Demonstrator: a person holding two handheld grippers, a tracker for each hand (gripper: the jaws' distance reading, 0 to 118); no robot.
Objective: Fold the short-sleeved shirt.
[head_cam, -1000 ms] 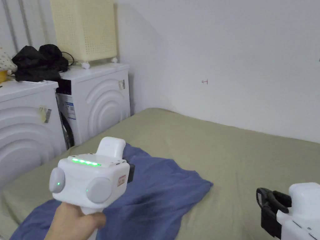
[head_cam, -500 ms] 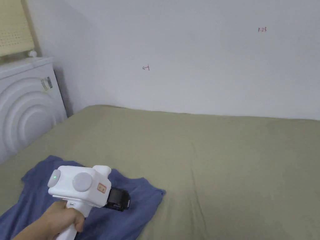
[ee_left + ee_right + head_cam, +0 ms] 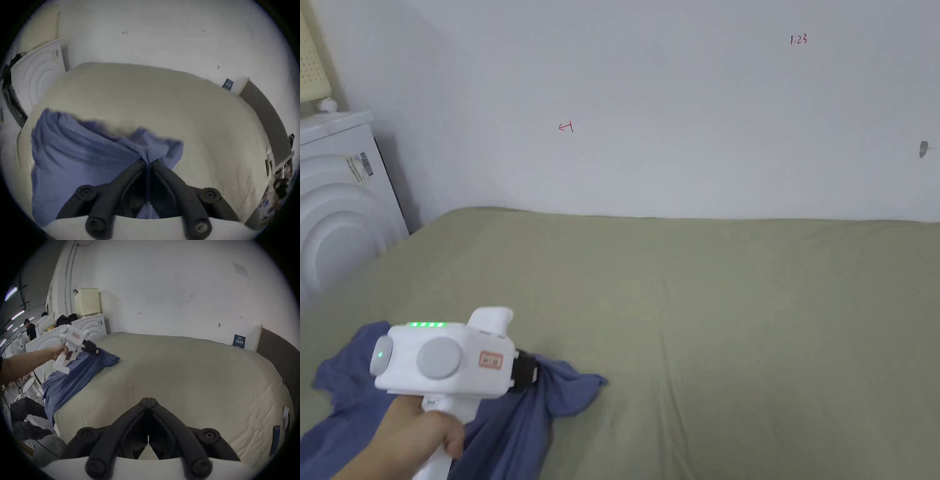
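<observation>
The left claw (image 3: 148,162) pinches a bunched fold of the soft blue shirt (image 3: 78,155) on the olive bed (image 3: 737,300); the right claw (image 3: 148,400) is closed, empty.

The head view looks down and across the bed (image 3: 737,300) toward the wall (image 3: 675,94), with the left gripper (image 3: 528,375) close at lower left. The left gripper view sits just behind its own jaws, very near the shirt (image 3: 78,154), facing the same wall. The right gripper view looks from the bed's near edge, farther back, and shares the bed, shirt and left gripper.
</observation>
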